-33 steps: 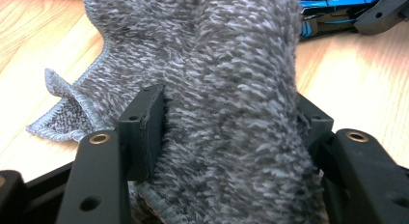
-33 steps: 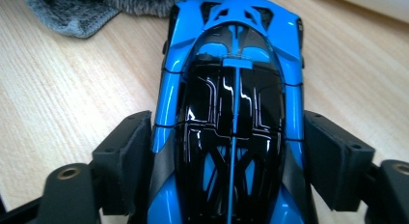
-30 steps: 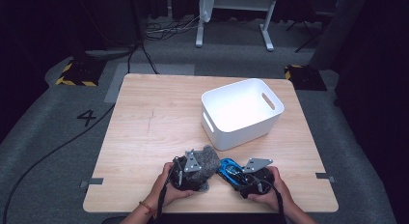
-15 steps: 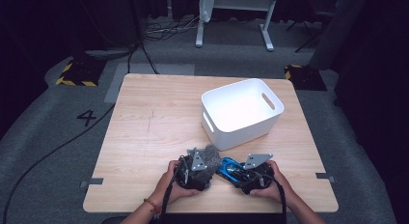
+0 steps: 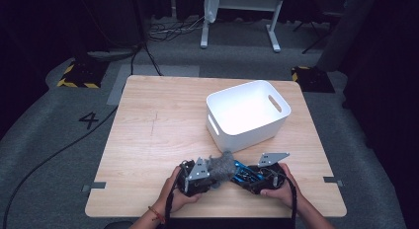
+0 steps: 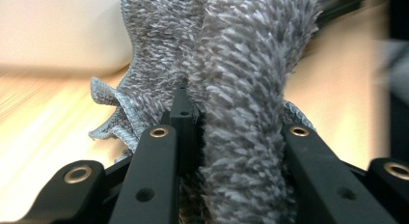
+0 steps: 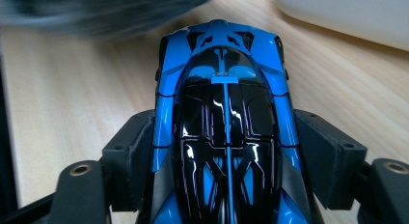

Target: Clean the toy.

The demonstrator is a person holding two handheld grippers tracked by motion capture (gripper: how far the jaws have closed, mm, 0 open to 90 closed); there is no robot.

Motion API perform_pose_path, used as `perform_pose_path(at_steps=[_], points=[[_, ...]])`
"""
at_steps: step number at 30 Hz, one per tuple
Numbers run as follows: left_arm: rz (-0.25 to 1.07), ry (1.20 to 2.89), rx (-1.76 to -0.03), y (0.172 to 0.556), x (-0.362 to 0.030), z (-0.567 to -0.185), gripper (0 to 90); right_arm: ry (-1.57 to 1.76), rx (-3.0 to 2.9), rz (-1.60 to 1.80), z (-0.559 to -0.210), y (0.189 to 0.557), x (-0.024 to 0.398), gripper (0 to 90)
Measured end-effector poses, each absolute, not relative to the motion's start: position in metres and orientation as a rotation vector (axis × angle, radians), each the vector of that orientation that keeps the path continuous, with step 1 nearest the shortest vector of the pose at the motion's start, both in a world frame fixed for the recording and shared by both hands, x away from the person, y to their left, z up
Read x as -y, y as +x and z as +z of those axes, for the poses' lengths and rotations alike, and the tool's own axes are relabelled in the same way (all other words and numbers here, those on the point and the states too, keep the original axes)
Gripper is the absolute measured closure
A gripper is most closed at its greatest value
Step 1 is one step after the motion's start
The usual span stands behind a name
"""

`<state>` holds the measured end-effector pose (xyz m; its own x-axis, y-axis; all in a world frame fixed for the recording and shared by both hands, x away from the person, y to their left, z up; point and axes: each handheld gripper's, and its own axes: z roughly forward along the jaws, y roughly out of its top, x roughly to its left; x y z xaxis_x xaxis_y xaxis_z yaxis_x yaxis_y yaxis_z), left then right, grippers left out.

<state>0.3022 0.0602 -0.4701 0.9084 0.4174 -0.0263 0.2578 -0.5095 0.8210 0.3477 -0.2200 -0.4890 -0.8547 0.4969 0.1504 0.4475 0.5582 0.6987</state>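
From the high view, both hands work at the counter's [image 5: 148,125] near edge, the white bin [image 5: 247,113] just beyond. Left gripper view: the left claw [image 6: 231,122] has just been closing and is clamped on a grey fluffy cloth [image 6: 241,64]. Right gripper view: the right claw [image 7: 224,147] is clamped on a blue toy car [image 7: 224,113] — wiping seems in hand; next, bring cloth onto car.

One number to read: a dark "4" [image 5: 90,120] painted on the grey floor [image 5: 59,140], left of the frame, beside the table's left edge.

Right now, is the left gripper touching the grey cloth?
Touching. The left gripper view shows the left gripper with its jaws pinched shut on a fold of the grey cloth.
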Motion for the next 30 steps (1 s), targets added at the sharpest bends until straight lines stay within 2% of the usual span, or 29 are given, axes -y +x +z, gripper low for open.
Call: perform_pose_path(at_steps=[3, 5, 10, 14, 18, 24, 30], points=[[0.162, 2.178, -0.401, 0.293, -0.038, -0.471, 70.2, 0.829, -2.714, 1.174, -0.490, 0.348, 0.219, 28.2], [0.176, 2.254, -0.367, 0.292, -0.027, -0.480, 70.0, 0.836, -2.714, 1.178, -0.488, 0.348, 0.219, 28.2], [0.190, 2.302, -0.455, 0.306, -0.030, -0.494, 69.7, 0.834, -2.715, 1.173, -0.488, 0.349, 0.220, 28.2], [0.372, 2.373, -0.474, 0.309, -0.039, -0.491, 69.9, 0.854, -2.708, 1.177, -0.487, 0.351, 0.221, 28.3], [0.441, 2.343, -0.591, 0.317, -0.062, -0.488, 69.9, 0.871, -2.711, 1.190, -0.486, 0.352, 0.226, 28.2], [0.320, 2.166, -0.711, 0.330, -0.101, -0.479, 69.8, 0.885, -2.686, 1.252, -0.476, 0.351, 0.238, 28.2], [0.310, 2.216, -0.687, 0.332, -0.098, -0.482, 68.1, 0.890, -2.647, 1.321, -0.465, 0.351, 0.247, 28.2]])
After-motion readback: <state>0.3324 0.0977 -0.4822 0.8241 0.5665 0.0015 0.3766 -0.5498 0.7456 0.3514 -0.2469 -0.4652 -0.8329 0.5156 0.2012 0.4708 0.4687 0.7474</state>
